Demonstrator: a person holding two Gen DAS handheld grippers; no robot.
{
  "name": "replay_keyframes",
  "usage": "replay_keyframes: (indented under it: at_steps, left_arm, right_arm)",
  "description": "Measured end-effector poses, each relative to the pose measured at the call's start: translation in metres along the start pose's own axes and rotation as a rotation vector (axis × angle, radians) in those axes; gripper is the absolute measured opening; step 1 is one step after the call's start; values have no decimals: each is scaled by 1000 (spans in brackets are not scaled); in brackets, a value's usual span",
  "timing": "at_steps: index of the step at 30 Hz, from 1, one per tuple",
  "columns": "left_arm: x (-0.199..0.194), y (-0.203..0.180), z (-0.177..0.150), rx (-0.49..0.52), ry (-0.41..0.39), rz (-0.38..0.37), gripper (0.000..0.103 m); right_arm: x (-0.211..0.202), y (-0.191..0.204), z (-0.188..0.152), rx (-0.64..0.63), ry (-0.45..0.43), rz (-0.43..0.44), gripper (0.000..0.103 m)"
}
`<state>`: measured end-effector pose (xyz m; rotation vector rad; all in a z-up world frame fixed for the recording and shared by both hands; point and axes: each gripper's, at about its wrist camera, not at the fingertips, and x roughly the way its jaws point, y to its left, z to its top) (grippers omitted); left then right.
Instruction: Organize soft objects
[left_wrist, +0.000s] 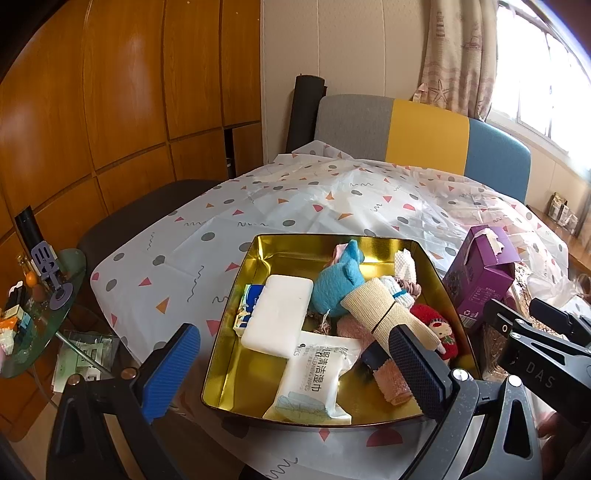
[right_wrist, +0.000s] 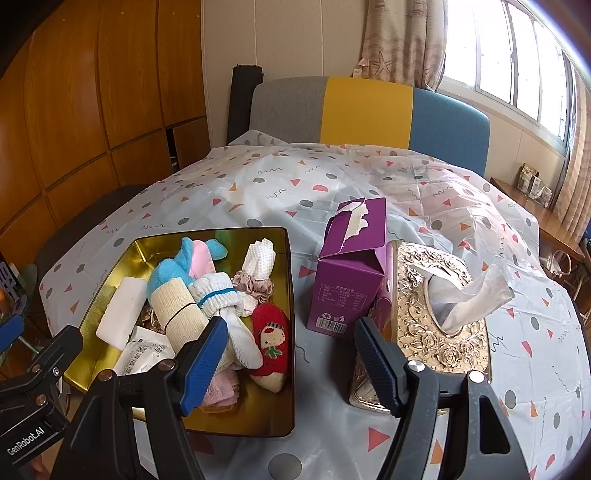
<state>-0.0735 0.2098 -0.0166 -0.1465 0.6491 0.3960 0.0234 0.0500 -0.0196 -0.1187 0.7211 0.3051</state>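
The left two-finger gripper with blue ribbed pads (left_wrist: 295, 373) fills the frame's bottom, jaws spread wide, holding nothing. The matching right gripper (right_wrist: 291, 365) likewise gapes empty at bottom centre.

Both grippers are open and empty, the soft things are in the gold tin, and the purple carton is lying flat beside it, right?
Not quite: the purple carton is standing upright with its torn top open, as the right wrist view shows. The rest holds: the left gripper and right gripper are open and empty, and the soft things sit in the gold tin beside it.
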Motion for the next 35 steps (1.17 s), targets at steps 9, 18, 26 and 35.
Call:
replay_keyframes:
  at_steps: [9,18,26,35]
  left_arm:
    - [0,0,0,3,5,-6,103]
    - [1,-1,-2,9,8,-12,103]
    - [4,-1,-3,13,18,-14,103]
    - [6,4,-3,1,16,-17,100]
  right_arm:
    - [1,0,0,0,4,2,72]
    - [2,1,-2,1,10,2,72]
    - [3,0,-3,1,17,3,72]
    - [4,1,-4,-2,17,8,72]
